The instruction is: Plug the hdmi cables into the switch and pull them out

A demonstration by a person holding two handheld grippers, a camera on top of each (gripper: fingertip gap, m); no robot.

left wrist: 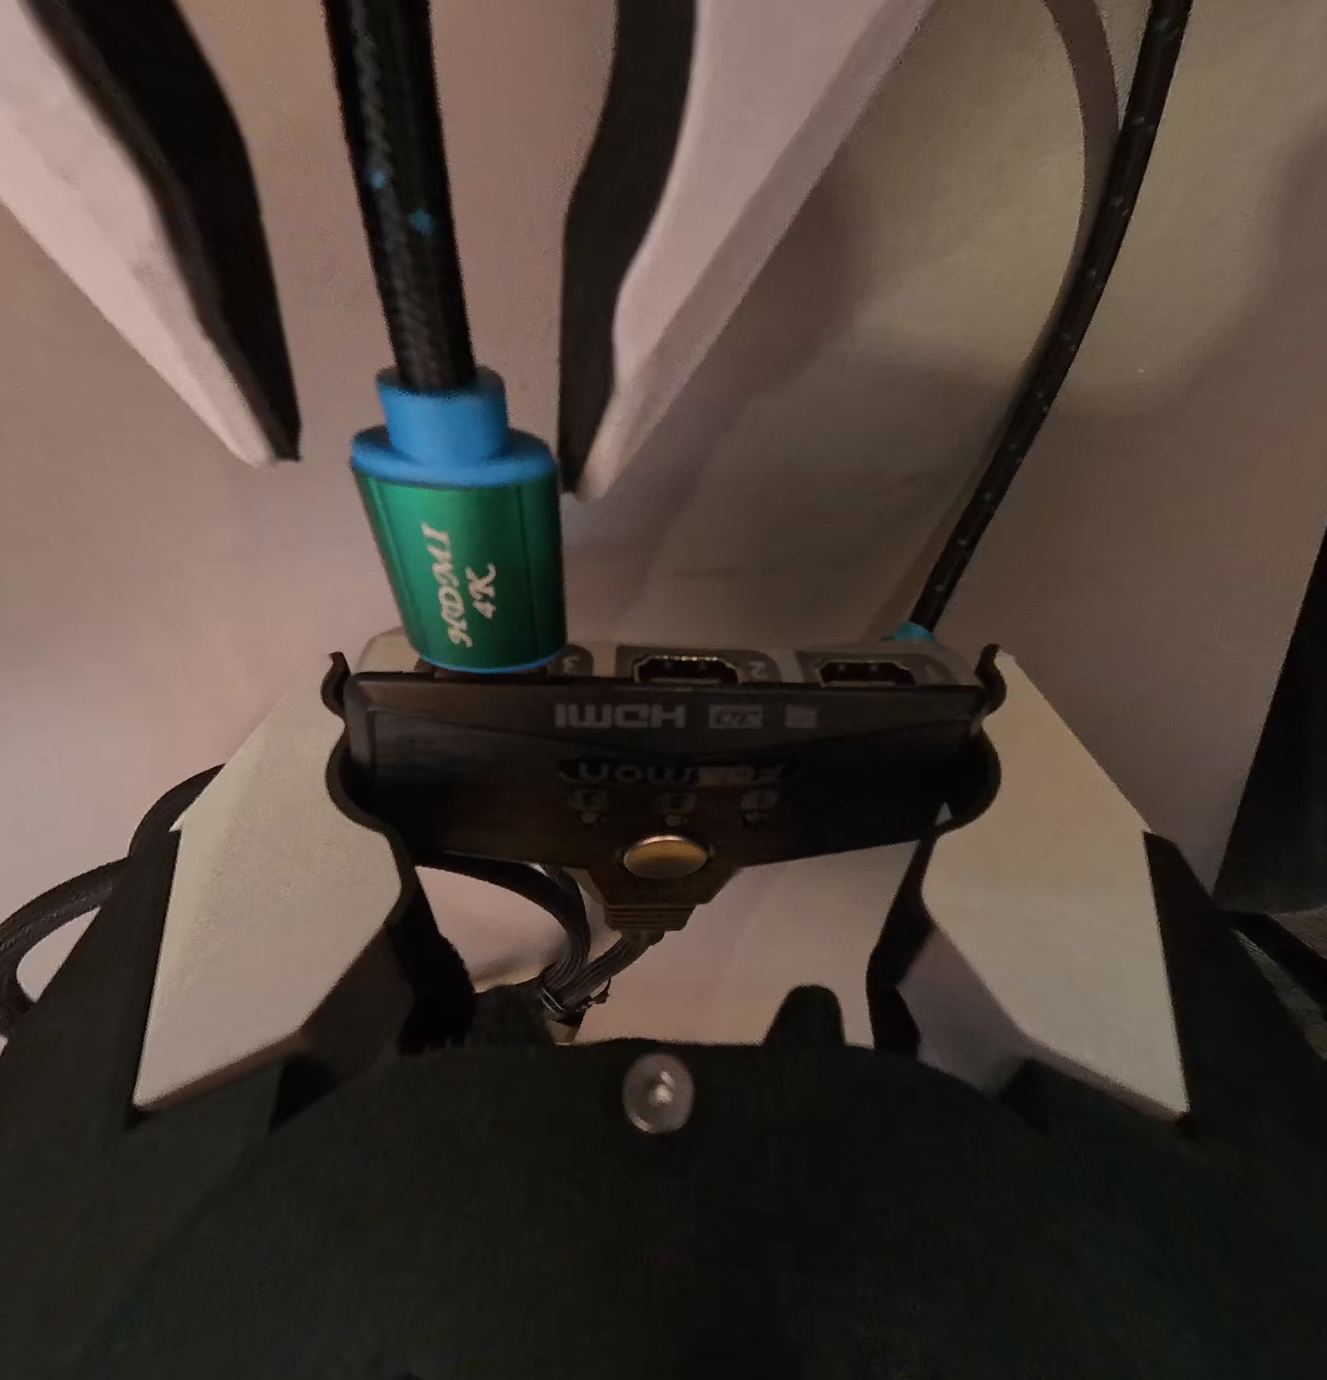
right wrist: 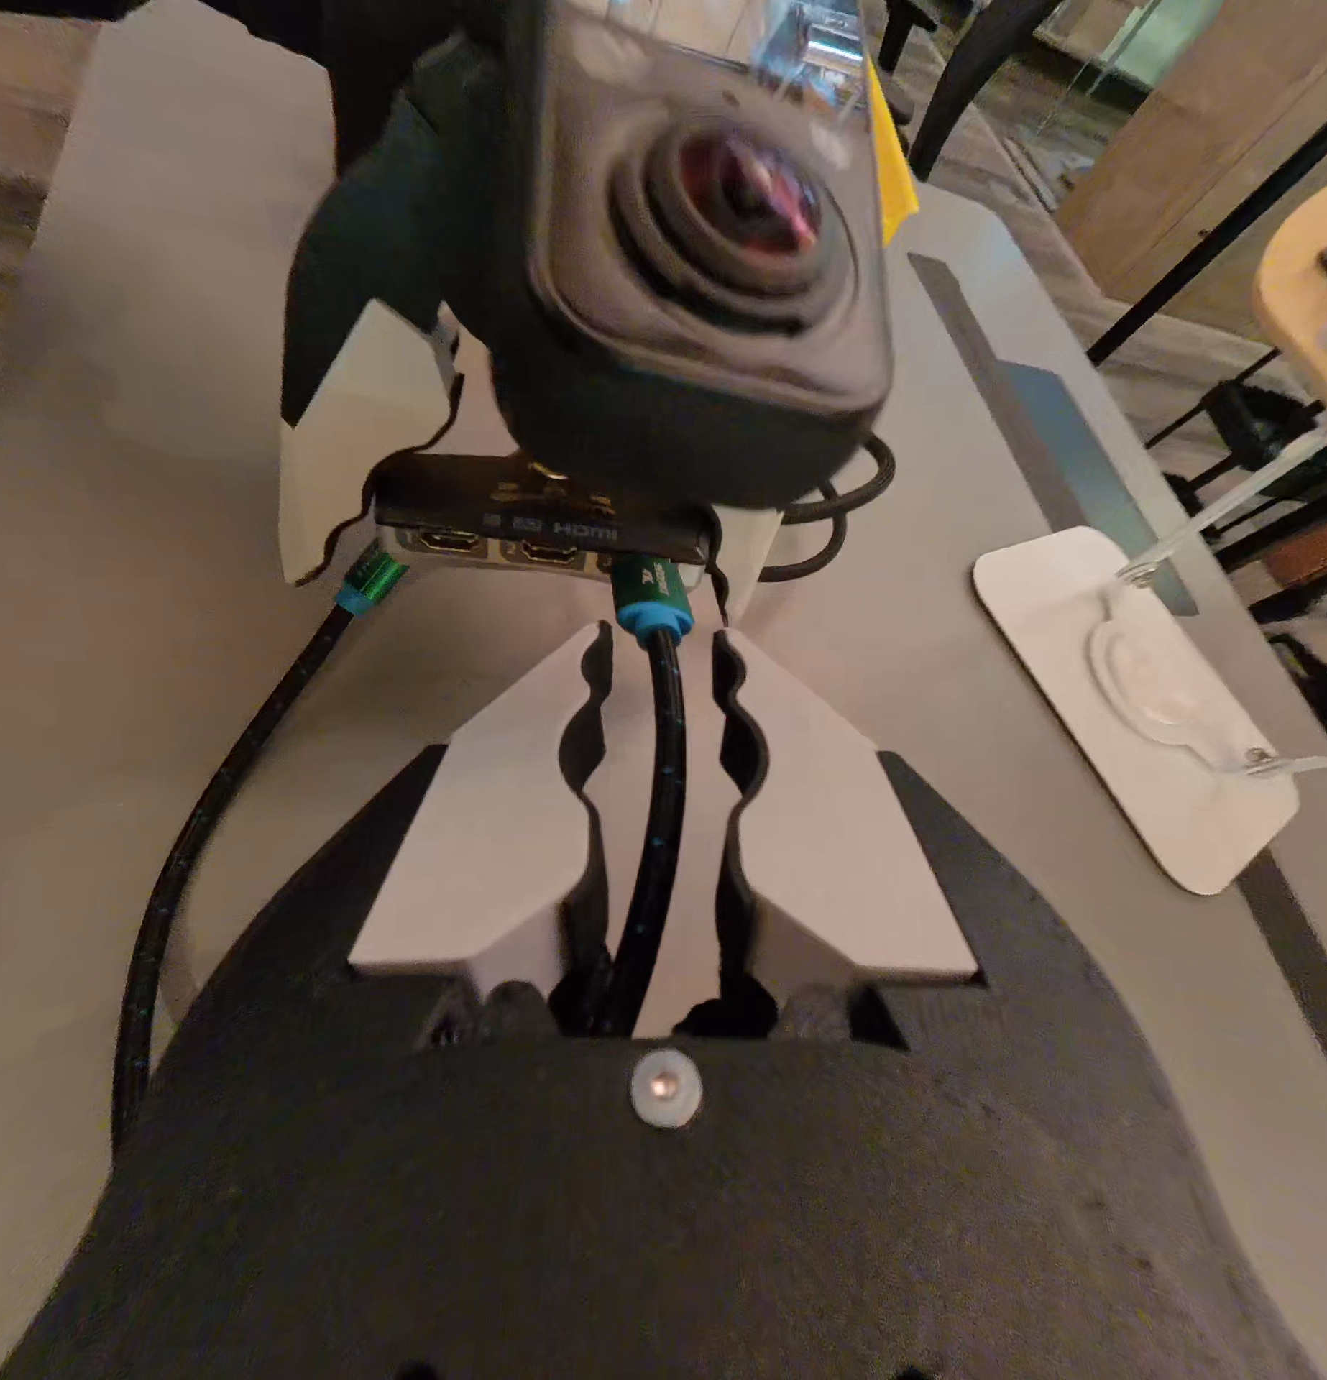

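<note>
My left gripper (left wrist: 660,672) is shut on the black HDMI switch (left wrist: 645,747) and holds it by its two ends. A green HDMI plug (left wrist: 466,567) with a blue collar sits in the switch's end port; the other two ports are empty. My right gripper (right wrist: 659,635) is open just behind that plug (right wrist: 645,582), and the black braided cable (right wrist: 657,784) runs loose between its fingers. In the left wrist view, the right gripper (left wrist: 425,470) shows above the plug. A second green plug (right wrist: 369,579) lies unplugged on the table beside the switch (right wrist: 436,515).
The left gripper's camera (right wrist: 720,261) hangs close above the switch. A white flat base with a clear plastic piece (right wrist: 1131,709) lies on the grey table (right wrist: 123,299) to the right. The second cable (right wrist: 197,821) curves along the left. Chair legs stand beyond the table's right edge. Tip to tip, the grippers are about 8 cm apart.
</note>
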